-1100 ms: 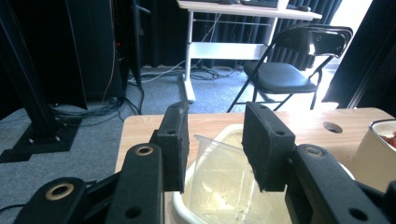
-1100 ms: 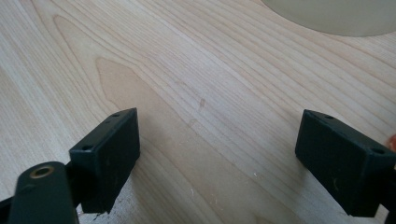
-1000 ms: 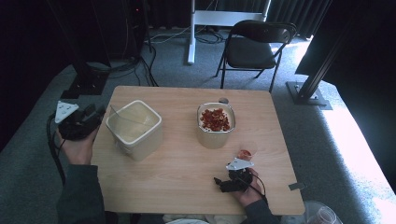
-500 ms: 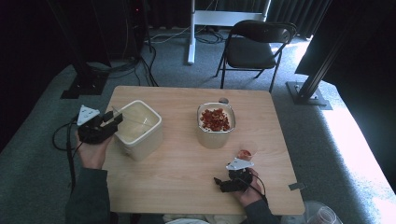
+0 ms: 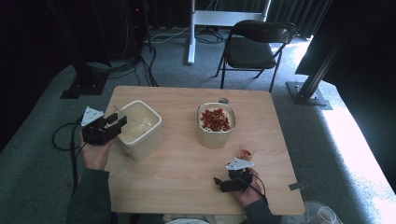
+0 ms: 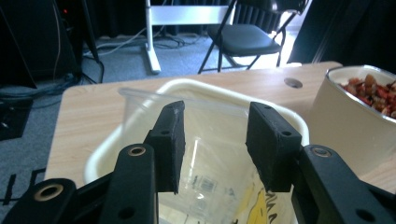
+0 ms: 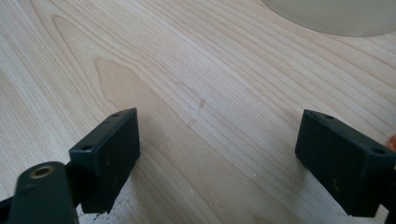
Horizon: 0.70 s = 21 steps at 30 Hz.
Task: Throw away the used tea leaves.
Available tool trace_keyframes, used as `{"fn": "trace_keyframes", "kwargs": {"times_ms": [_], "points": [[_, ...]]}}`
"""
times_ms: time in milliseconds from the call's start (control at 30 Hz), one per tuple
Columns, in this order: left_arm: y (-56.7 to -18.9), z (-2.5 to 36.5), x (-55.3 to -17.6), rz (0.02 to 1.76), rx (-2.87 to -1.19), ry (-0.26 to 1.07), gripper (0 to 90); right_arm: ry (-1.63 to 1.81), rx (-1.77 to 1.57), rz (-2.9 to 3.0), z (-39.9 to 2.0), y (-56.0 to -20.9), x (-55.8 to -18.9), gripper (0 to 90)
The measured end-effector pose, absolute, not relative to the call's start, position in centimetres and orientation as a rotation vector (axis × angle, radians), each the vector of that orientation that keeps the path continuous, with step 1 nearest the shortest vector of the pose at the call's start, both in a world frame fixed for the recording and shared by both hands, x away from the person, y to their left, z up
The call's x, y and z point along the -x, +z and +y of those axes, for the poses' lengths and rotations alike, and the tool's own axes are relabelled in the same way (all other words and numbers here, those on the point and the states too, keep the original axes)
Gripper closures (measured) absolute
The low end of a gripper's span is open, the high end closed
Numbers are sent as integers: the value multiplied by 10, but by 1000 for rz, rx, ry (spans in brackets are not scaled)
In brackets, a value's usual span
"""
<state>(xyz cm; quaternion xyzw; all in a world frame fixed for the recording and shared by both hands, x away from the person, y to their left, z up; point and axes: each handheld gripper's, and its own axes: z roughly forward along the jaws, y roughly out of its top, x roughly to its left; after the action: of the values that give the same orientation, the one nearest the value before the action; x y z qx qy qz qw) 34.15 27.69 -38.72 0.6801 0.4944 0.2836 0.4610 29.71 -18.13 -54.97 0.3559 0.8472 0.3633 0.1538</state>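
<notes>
Here the left gripper (image 5: 116, 123) hovers at the 9 o'clock edge of the surface (image 5: 187, 172), and its fingers (image 6: 170, 140) straddle a clear plastic cup (image 6: 205, 158) that stands inside the cream square tub (image 5: 140, 128). In the left gripper view the two black pads sit on either side of the cup's wall near its rim; whether they already press on it I cannot tell, since the plastic is see-through and shows no dent. The cup looks thin, light and easily crushed, and its smooth wall would likely slip under a weak hold, so I judge a gentle squeeze just below the stiffer rolled rim the safest place to take it, with the pull straight up to clear the tub. The right gripper (image 5: 223, 183) rests low near the 5 o'clock edge, its fingers (image 7: 112, 154) spread wide over bare wood with nothing between them. Just beyond it, toward 12 o'clock, stands a small clear cup (image 5: 246, 150) with red pieces in it, and farther on, near the centre, a round-cornered container (image 5: 215, 126) of red and brown pieces.
</notes>
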Motion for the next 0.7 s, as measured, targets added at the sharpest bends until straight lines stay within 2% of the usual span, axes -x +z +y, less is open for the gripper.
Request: {"fn": "trace_keyframes", "kwargs": {"times_ms": [467,700], "points": [[-376,272,-323,1171,-1635,697,559,1043,-1021,2428,-181,-550,-297,133],[-382,270,-319,1177,-1646,666,559,1046,-1018,2429,-181,-550,-297,145]]}}
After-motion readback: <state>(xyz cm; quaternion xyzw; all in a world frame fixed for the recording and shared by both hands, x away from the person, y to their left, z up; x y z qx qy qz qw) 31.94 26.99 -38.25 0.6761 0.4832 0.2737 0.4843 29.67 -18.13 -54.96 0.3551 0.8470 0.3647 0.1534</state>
